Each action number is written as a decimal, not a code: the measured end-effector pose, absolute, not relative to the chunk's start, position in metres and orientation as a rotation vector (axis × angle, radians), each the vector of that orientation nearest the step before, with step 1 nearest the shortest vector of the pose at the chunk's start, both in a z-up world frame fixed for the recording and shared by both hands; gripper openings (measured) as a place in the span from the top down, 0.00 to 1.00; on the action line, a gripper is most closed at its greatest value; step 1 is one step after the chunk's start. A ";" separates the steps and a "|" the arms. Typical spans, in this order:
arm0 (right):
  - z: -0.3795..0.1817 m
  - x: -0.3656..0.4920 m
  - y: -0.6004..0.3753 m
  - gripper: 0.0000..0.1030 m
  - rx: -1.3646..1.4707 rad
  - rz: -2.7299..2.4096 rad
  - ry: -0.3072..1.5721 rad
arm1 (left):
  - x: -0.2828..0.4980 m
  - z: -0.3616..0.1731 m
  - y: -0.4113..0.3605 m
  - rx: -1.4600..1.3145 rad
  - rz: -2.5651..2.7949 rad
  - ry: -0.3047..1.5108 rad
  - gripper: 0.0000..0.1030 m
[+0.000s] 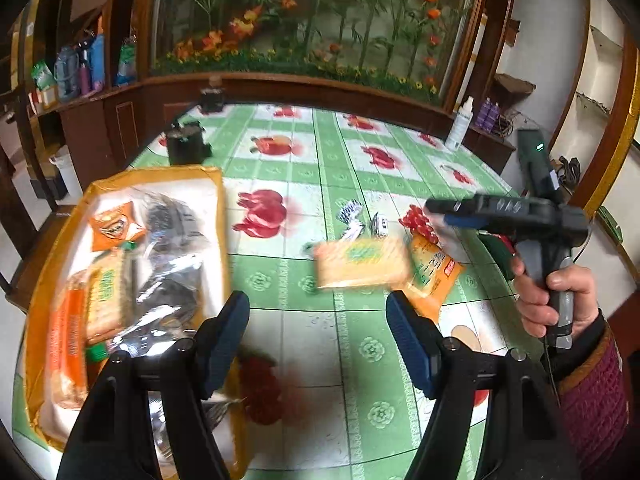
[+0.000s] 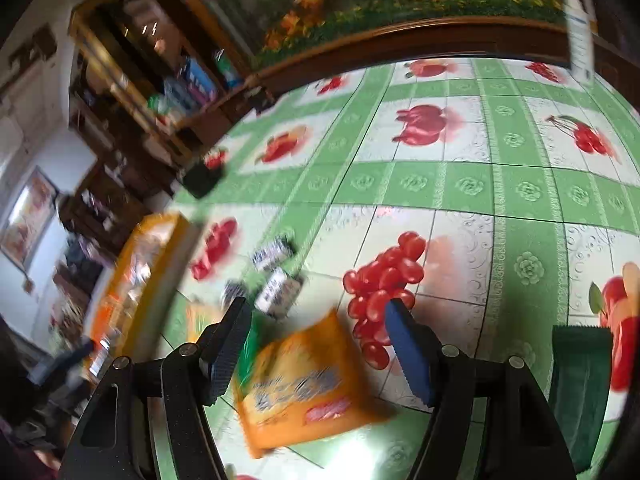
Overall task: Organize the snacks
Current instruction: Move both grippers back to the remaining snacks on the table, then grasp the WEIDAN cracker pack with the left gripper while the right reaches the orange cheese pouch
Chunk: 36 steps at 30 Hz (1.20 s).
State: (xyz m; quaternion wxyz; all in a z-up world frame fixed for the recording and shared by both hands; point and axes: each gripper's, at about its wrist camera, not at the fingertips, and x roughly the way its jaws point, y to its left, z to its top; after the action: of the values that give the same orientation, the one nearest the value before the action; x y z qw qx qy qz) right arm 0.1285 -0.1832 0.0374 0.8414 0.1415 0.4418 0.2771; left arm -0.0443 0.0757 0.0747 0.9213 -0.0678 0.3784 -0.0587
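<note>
A yellow-rimmed tray (image 1: 48, 280) at the left holds several snack packets: orange ones, cracker packs and silver-black bags. My left gripper (image 1: 318, 320) hovers open beside the tray's right wall with nothing between its fingers. On the tablecloth lie a cracker packet (image 1: 362, 262), an orange snack bag (image 1: 434, 276) and small black-and-white packets (image 1: 352, 214). My right gripper (image 2: 318, 332) stands open just above the orange bag (image 2: 304, 384), which lies on the cloth between its fingers with no pad pressing on it. The black-and-white packets (image 2: 278, 280) lie just beyond it. In the left wrist view the right gripper (image 1: 440, 216) is held by a hand (image 1: 556, 296).
A dark green packet (image 2: 580, 392) lies to the right of my right gripper. The green fruit-print tablecloth (image 2: 460, 184) covers the table. A black device (image 1: 186, 144) stands at the far left corner, and a white bottle (image 1: 460, 124) at the far right. A wooden cabinet runs behind.
</note>
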 end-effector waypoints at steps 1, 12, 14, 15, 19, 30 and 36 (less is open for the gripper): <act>0.038 0.127 -0.188 0.28 0.322 0.561 0.930 | -0.037 0.074 0.072 -0.134 -0.125 0.797 0.31; 0.046 0.131 -0.206 0.28 0.415 0.498 0.903 | 0.054 0.054 0.058 -0.195 -0.088 0.975 0.27; 0.045 0.131 -0.205 0.28 0.423 0.507 0.908 | 0.062 0.040 0.058 -0.215 -0.080 1.029 0.27; 0.045 0.131 -0.204 0.28 0.420 0.508 0.910 | 0.062 0.036 0.058 -0.214 -0.066 1.047 0.27; 0.045 0.130 -0.199 0.28 0.401 0.514 0.913 | 0.045 0.032 0.061 -0.244 -0.011 1.043 0.27; 0.047 0.127 -0.194 0.28 0.380 0.519 0.908 | 0.037 0.025 0.030 -0.132 -0.022 1.048 0.23; 0.047 0.128 -0.200 0.28 0.404 0.509 0.908 | 0.019 0.032 -0.009 -0.005 -0.237 1.021 0.22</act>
State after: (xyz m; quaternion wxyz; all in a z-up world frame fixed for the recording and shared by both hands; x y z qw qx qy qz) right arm 0.1280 -0.1999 0.0469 0.8482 0.1919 0.4306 0.2413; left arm 0.0192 -0.0093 0.0320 0.8657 -0.0025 0.4876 -0.1134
